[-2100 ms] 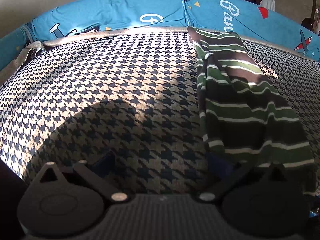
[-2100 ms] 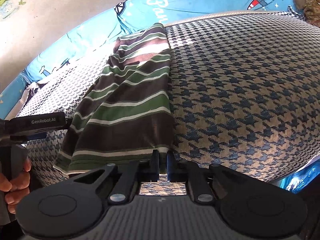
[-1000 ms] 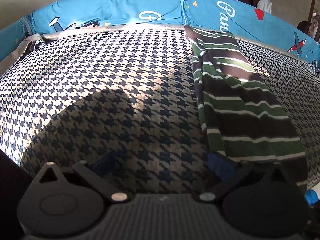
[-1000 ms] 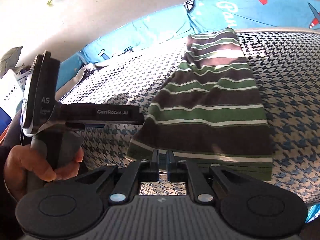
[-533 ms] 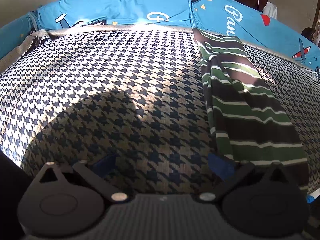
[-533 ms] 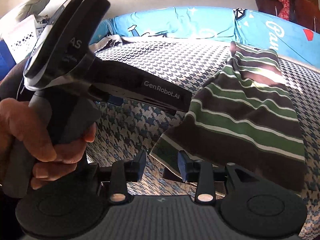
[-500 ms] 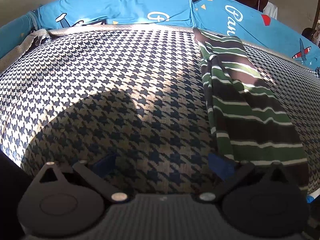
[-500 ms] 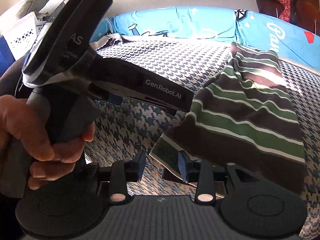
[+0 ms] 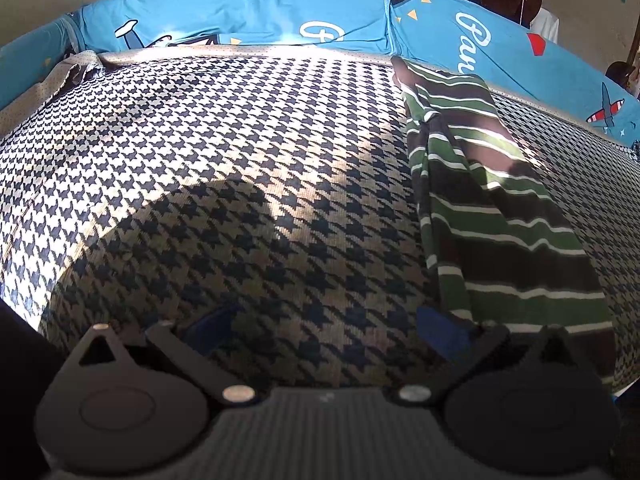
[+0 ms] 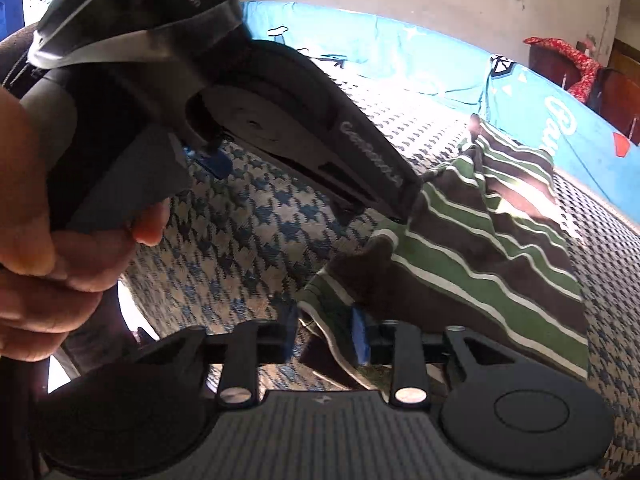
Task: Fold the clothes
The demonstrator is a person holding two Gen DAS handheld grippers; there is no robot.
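- One striped garment (image 9: pixel 500 216), green and dark brown with thin white lines, lies lengthwise on the houndstooth bed cover (image 9: pixel 240 184); far end reaches the blue printed bedding (image 9: pixel 248 12) at the back edge.
- Garment sits on the right part of the cover in the left wrist view, partly sunlit, partly in shadow; its left edge is bunched and rolled.
- Left gripper (image 9: pixel 326 322): jaws spread wide, nothing between them. Its right blue pad (image 9: pixel 442 330) is just beside the garment's near left corner; touching or not, cannot tell.
- Right gripper (image 10: pixel 324 336): jaws parted, with the garment's near corner (image 10: pixel 332 312) lying in the gap. Fingers not pressed onto the cloth.
- Right wrist view also shows the left gripper's body (image 10: pixel 280 128) from the side, low over the cover, its tip at the garment's left edge.
- Person's hand (image 10: pixel 60 216) wraps that handle, at the left of the frame.
- Red cloth (image 10: pixel 568 56) draped on furniture beyond the bed.
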